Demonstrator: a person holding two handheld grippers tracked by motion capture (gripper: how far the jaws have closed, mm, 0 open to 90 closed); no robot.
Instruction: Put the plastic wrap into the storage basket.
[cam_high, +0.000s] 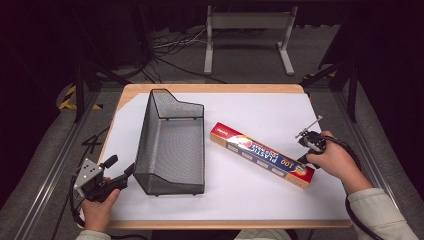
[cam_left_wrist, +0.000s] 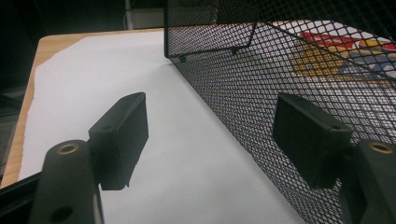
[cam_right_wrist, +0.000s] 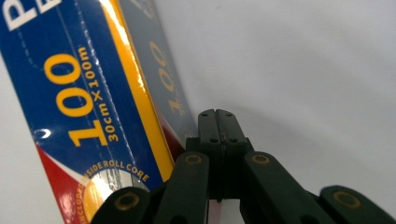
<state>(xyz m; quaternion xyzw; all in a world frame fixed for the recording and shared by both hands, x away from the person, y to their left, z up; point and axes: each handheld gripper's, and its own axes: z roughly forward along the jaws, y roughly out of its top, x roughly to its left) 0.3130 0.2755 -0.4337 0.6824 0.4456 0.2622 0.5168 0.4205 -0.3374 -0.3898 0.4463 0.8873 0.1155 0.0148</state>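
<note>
Nearby, right tongs (cam_right_wrist: 218, 114) clenched beside wrap box (cam_high: 262, 155); left tongs (cam_left_wrist: 224, 135) released astride mesh basket (cam_high: 172, 142) wall.

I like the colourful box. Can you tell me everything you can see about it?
The plastic wrap box is long and thin and looks like glossy cardboard. It is mostly blue with a yellow stripe, red ends and big yellow "100" print. It is closed and lies flat on the white sheet, slanting from beside the black mesh basket toward the person's right hand. The right gripper, jaws pressed together, rests right against the box's side near one end; whether it touches is hard to tell.
</note>
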